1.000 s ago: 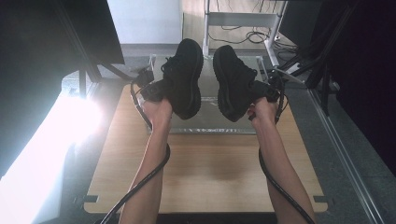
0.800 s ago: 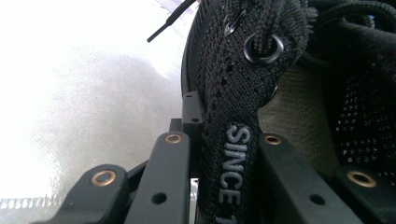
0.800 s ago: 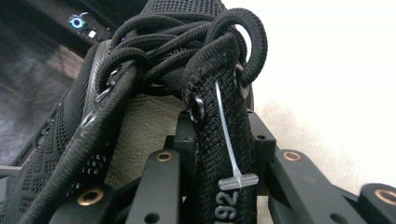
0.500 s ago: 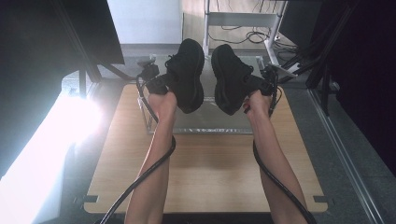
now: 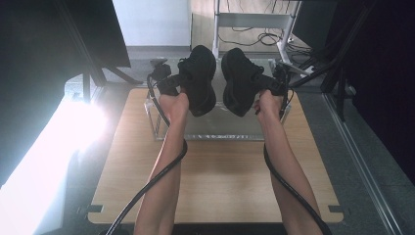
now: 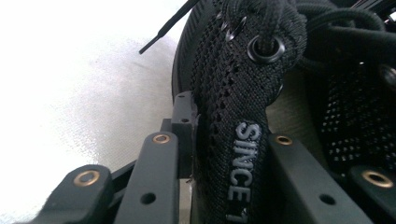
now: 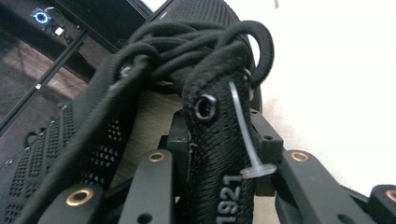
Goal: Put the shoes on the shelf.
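Two black shoes are held up side by side above a clear box (image 5: 166,128) that stands on the far half of the wooden bench (image 5: 220,181) — the left shoe (image 5: 198,78) in the left tool (image 5: 175,84), the right shoe (image 5: 237,78) in the right tool (image 5: 268,84). In the high view the shoes hang with their thick soles turned toward the camera and toward each other, near but with a narrow gap between them, toes pointing down to the box. The left tool's view shows its two black jaws standing either side of the shoe's woven collar strip (image 6: 233,116), which carries the pale lettering "SINCE" and a metal eyelet (image 6: 266,46) near its top; the jaws have just been opening a little, yet the strip sits pinched between them. The right tool's view shows the same kind of hold — its jaws press on the collar strip (image 7: 212,154) of the right shoe, marked "1921", with a clear plastic tag pin (image 7: 247,140) through it and a bundle of black laces (image 7: 187,42) piled above. Those jaws have likewise just eased apart slightly, the strip remaining between them. A black cable (image 5: 156,181) trails from each tool along the forearm toward the near edge of the bench.
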### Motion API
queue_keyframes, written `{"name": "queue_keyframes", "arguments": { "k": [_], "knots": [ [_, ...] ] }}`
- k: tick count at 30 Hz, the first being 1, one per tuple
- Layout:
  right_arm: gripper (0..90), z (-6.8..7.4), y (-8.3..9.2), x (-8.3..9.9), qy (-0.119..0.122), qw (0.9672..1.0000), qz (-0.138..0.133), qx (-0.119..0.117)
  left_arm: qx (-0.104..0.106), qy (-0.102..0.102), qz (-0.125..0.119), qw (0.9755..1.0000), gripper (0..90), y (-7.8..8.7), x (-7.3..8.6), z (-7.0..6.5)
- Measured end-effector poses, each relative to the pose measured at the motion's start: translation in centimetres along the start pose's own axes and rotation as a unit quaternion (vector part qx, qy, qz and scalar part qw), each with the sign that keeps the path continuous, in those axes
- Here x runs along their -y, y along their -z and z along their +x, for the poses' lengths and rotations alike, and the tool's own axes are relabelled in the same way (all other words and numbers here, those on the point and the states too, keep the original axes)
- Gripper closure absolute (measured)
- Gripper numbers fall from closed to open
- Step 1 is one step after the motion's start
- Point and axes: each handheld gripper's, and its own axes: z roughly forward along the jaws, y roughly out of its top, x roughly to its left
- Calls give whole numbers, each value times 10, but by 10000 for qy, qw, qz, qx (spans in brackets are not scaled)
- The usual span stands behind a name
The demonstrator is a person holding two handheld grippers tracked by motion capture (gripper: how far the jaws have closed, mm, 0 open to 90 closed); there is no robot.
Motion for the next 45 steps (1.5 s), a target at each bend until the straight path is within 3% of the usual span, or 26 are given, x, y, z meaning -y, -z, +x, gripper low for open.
{"name": "queue_keyframes", "arguments": {
  "k": [13, 17, 21, 24, 30, 35, 37, 45],
  "knots": [
    [596, 14, -4, -1, 294, 9995, 54, -86, -129, -304, 77, 9994, 664, -6, -1, -13],
    [553, 16, -7, 1, 285, 9994, 93, -193, -127, -335, 89, 9993, 609, -7, 0, -13],
    [479, 17, -12, 4, 290, 9984, 225, -432, -91, -343, 135, 9993, 498, -9, 0, -14],
    [461, 21, -14, 7, 325, 9985, 181, -405, -111, -445, 134, 9989, 469, -9, 0, -16],
    [407, 15, -12, 5, 146, 9977, 227, -627, 99, -510, 212, 9984, 367, -10, -1, -14],
    [395, 11, -10, 4, 100, 9967, 247, -761, 96, -843, 246, 9961, 304, -12, 0, -22],
    [390, 9, -9, 4, 73, 9964, 264, -798, -9, -970, 221, 9950, 288, -11, 0, -26],
    [366, 5, -4, 4, 126, 9946, 325, -972, 147, -925, 156, 9955, 286, -7, 1, -23]
  ]
}}
